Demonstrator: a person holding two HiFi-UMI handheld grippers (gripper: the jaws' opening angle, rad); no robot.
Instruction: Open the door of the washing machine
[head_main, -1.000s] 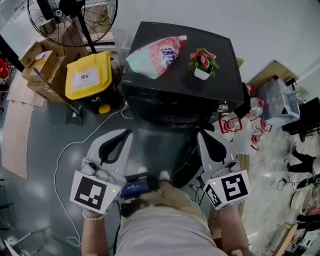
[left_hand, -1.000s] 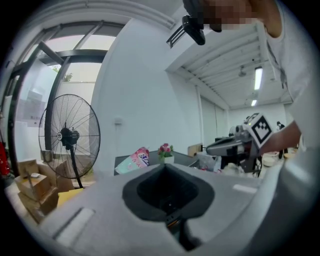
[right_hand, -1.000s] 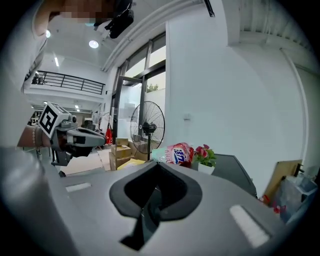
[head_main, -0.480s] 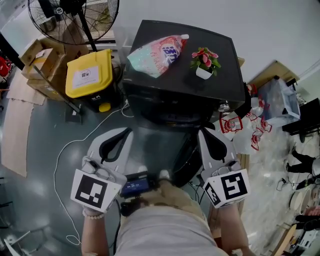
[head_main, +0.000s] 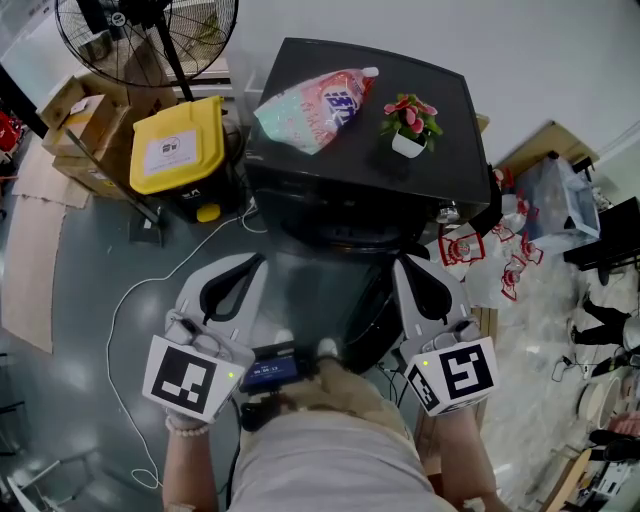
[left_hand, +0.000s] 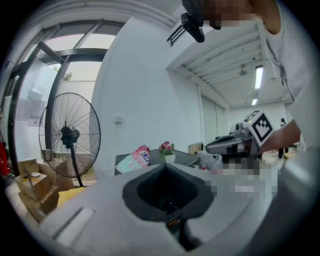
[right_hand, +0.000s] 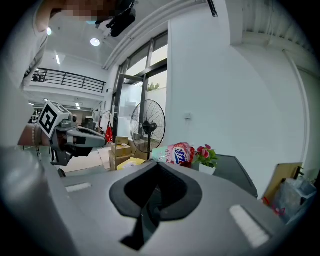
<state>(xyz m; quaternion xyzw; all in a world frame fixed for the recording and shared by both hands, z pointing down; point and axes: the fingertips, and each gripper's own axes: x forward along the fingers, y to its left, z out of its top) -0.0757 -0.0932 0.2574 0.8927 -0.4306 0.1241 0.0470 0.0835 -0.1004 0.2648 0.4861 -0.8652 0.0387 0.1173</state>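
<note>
The black washing machine (head_main: 365, 160) stands ahead of me, its front face (head_main: 340, 228) turned toward me. A dark curved part (head_main: 368, 318) hangs low between the two grippers; I cannot tell whether it is the door. My left gripper (head_main: 252, 263) and right gripper (head_main: 403, 263) are held side by side short of the machine's front, touching nothing. Both are shut and empty, as the left gripper view (left_hand: 164, 166) and right gripper view (right_hand: 157, 163) show. Both views look over the machine's top (right_hand: 231, 172).
A detergent pouch (head_main: 315, 108) and a potted flower (head_main: 407, 125) sit on the machine's top. A yellow-lidded bin (head_main: 178, 152), a standing fan (head_main: 150, 30) and cardboard boxes (head_main: 80, 130) are at the left. Plastic bags (head_main: 490, 265) lie at the right, a white cable (head_main: 140, 300) on the floor.
</note>
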